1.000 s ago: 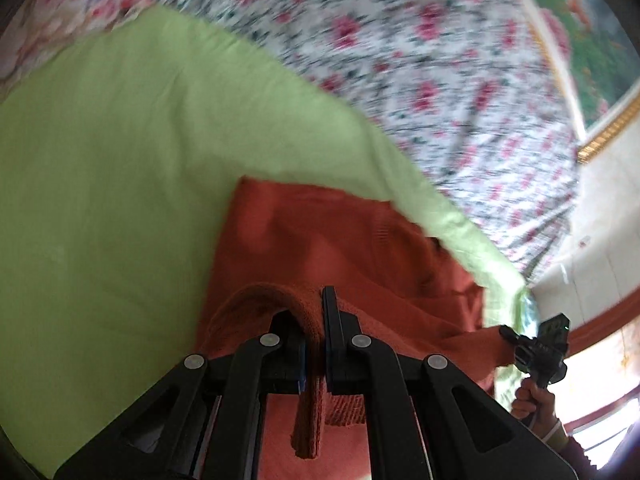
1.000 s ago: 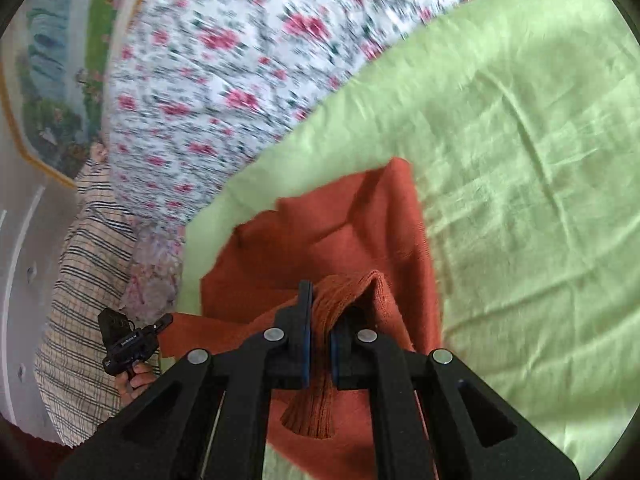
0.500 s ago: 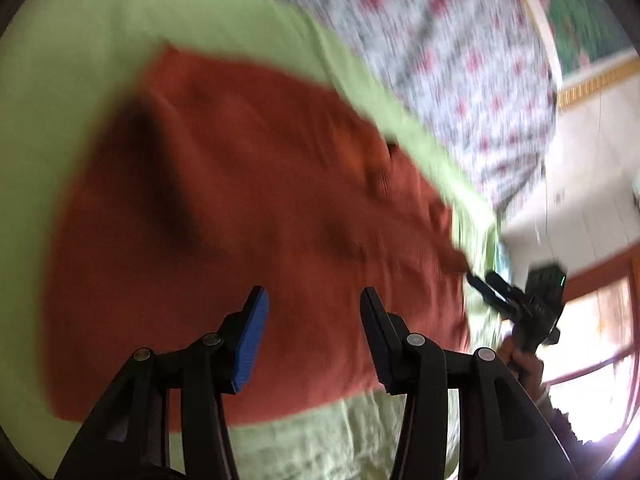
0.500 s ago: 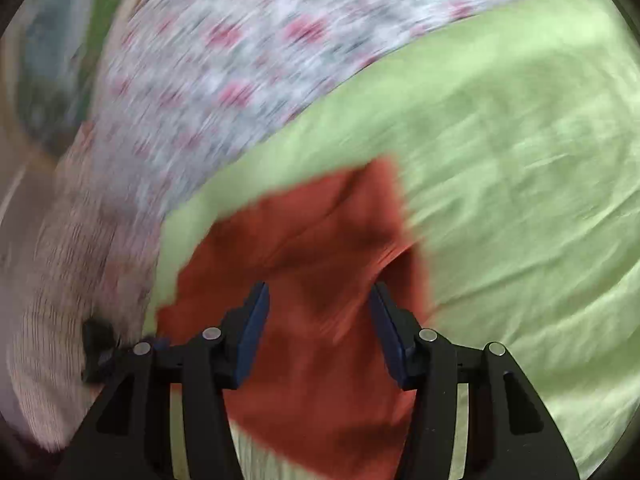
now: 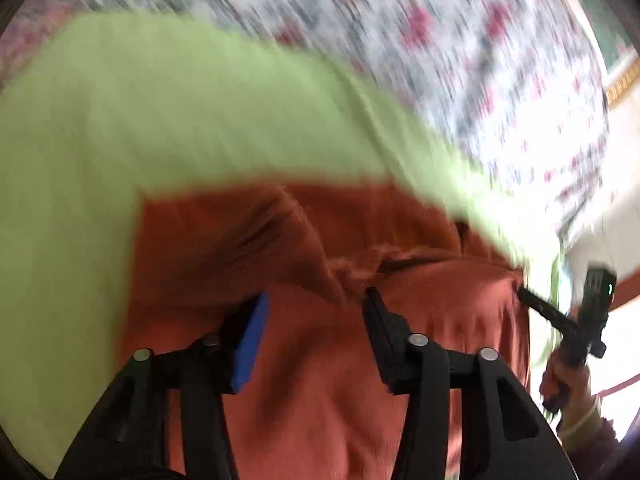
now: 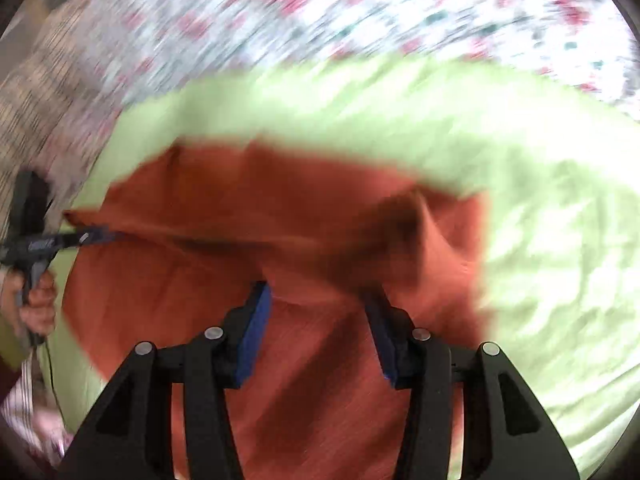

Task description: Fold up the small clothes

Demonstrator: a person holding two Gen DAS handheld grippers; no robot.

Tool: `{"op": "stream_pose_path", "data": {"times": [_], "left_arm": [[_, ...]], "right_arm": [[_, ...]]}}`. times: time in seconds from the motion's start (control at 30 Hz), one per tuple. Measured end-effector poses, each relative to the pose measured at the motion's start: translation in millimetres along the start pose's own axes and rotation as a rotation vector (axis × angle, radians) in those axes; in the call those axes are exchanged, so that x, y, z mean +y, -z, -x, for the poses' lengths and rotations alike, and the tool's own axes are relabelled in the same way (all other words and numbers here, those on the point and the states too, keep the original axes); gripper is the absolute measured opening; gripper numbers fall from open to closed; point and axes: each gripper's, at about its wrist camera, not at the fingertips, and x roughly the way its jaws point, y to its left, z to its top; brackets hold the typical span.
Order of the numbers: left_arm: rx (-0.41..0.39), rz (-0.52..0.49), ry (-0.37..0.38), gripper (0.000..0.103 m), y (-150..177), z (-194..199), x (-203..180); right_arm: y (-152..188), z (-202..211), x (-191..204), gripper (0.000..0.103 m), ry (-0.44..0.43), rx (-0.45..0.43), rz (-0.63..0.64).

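Note:
An orange-red knitted garment (image 5: 320,380) lies on a light green sheet (image 5: 120,120), with a raised fold across its middle. My left gripper (image 5: 316,304) hangs over it, jaws opening, and nothing is pinched between the blue pads. Over the same garment (image 6: 180,280) in the right wrist view is my right gripper (image 6: 318,300), jaws apart and closing a little, with only cloth lying below them. Each gripper also shows in the other's view, at the garment's side edge: the right gripper (image 5: 528,296) and the left gripper (image 6: 88,236). Both views are blurred.
The green sheet (image 6: 540,240) is spread over a white bedspread with red flowers (image 5: 440,40), which fills the far side. A plaid cloth (image 6: 40,92) lies at the upper left of the right wrist view. A hand (image 5: 568,384) holds the other gripper's handle.
Both grippers were shut on bunched folds of the orange garment a second ago. They have let go, the jaws stand apart, and the cloth has dropped onto the sheet.

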Motion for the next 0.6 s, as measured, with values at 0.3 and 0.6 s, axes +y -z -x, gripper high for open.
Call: {"op": "stream_pose_path", "data": {"times": [0.3,0.6], "left_arm": [[-0.08,0.118,0.003,0.051,13,36,28],[-0.009,0.12,0.079,0.051,120,74,17]], "right_arm": [[-4,38,-38,0.05,-0.028,-0.094,-0.186],[62,37,4,0.051,-0.058,-0.029,-0.232]]}}
